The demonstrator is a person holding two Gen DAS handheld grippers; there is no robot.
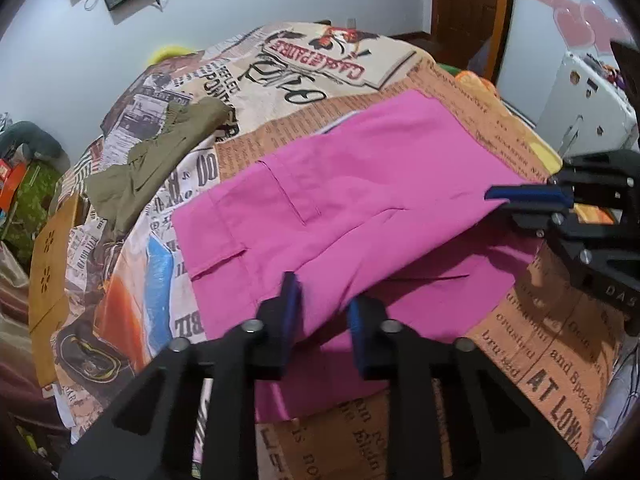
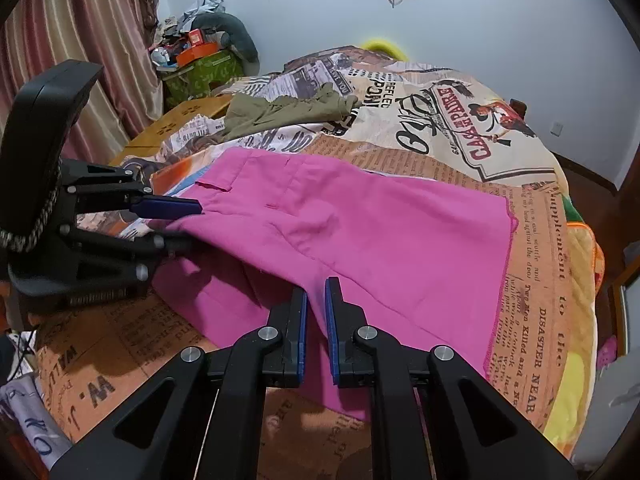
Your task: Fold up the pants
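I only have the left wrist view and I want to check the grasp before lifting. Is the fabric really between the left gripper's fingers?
Observer: The right wrist view shows the left gripper side-on. One finger is over the waistband end of the pink pants and one is under it, with a gap between them.
Operator: And the right gripper's own fingers?
Observer: On the right gripper they stand close together, and pink fabric fills the narrow gap.
Operator: Anything beyond my gripper?
Observer: A striped curtain hangs behind it, apart from it.
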